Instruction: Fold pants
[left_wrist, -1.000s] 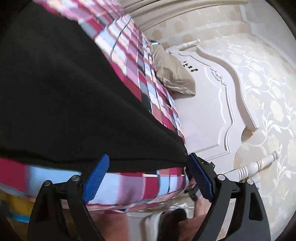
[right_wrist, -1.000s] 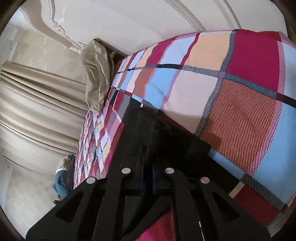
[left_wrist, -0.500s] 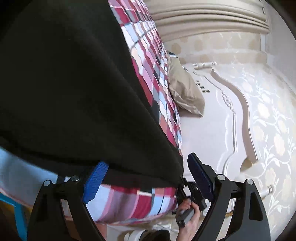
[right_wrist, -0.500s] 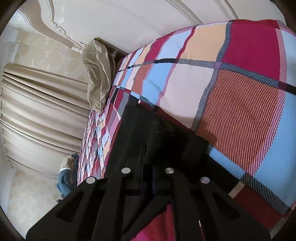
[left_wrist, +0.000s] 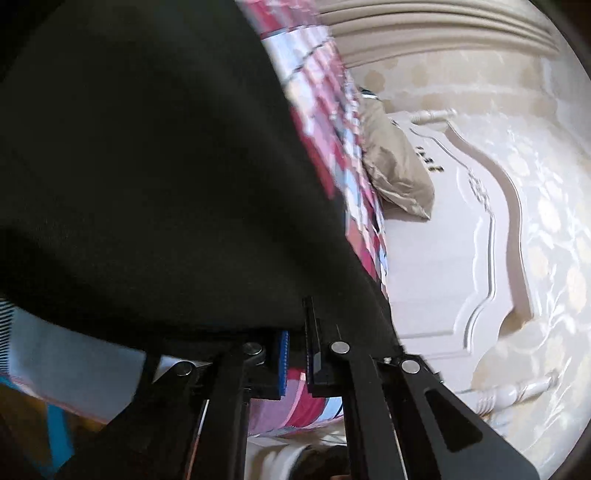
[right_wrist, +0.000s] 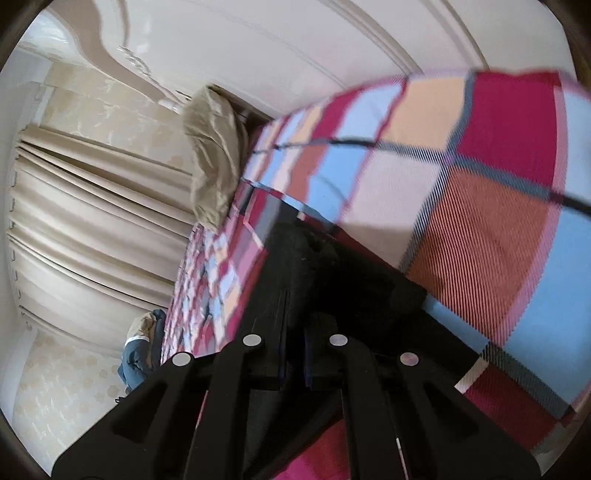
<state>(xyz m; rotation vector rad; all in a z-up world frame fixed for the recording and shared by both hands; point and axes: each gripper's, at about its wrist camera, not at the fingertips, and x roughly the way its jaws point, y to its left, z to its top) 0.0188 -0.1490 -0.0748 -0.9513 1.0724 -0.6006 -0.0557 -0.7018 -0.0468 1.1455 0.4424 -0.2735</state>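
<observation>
Black pants (left_wrist: 155, 177) lie on a red, blue and cream plaid bedspread (left_wrist: 332, 155) and fill most of the left wrist view. My left gripper (left_wrist: 295, 336) has its blue-padded jaws closed on the near edge of the pants. In the right wrist view my right gripper (right_wrist: 295, 314) is shut on another part of the black pants (right_wrist: 332, 273), held just above the plaid bedspread (right_wrist: 480, 229). The fingertips of both grippers are hidden in the dark cloth.
A tan pillow (left_wrist: 399, 173) leans on the white carved headboard (left_wrist: 443, 280); the pillow also shows in the right wrist view (right_wrist: 214, 162). Beige curtains (right_wrist: 92, 236) hang at the left. A heap of blue clothes (right_wrist: 142, 354) lies by the bed's edge.
My left gripper, open around the pants' edge before, has closed on it. The right gripper stays shut on the pants and has shifted a little; both views blur with motion.
</observation>
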